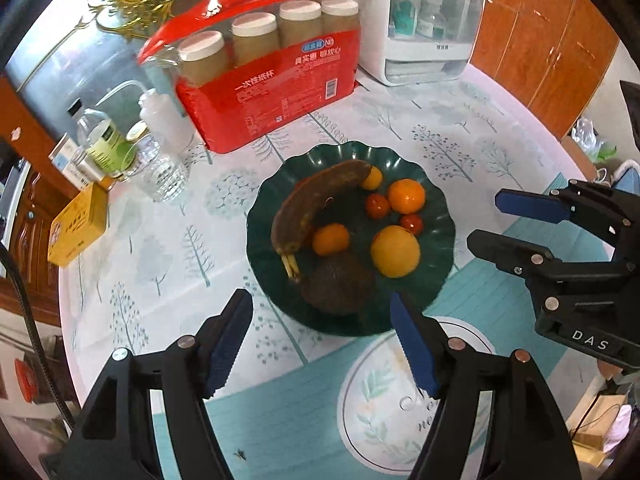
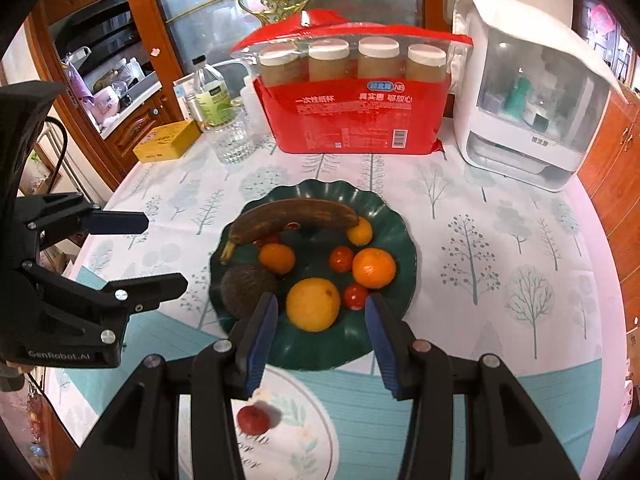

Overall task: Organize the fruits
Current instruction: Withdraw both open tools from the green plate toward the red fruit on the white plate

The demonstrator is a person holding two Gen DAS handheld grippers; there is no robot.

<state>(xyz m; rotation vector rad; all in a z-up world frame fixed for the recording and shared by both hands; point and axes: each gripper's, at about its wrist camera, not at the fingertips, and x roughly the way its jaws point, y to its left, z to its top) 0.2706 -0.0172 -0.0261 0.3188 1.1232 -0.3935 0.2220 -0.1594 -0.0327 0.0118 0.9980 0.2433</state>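
While both sets of fingers hang apart and empty above the desk point(image 2: 500, 240), better to drop the right gripper point(image 2: 320, 336) onto the small red fruit point(image 2: 253, 420) lying just beneath its left finger, outside the green plate point(image 2: 320, 354) ahead, keeping the left gripper point(image 1: 320, 344) clear.

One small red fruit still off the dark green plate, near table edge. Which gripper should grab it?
Probably right. The small red fruit lies just below the right gripper, whose jaws are open and empty. The left gripper, also open and empty, has no sight of it. The dark green plate is just beyond.
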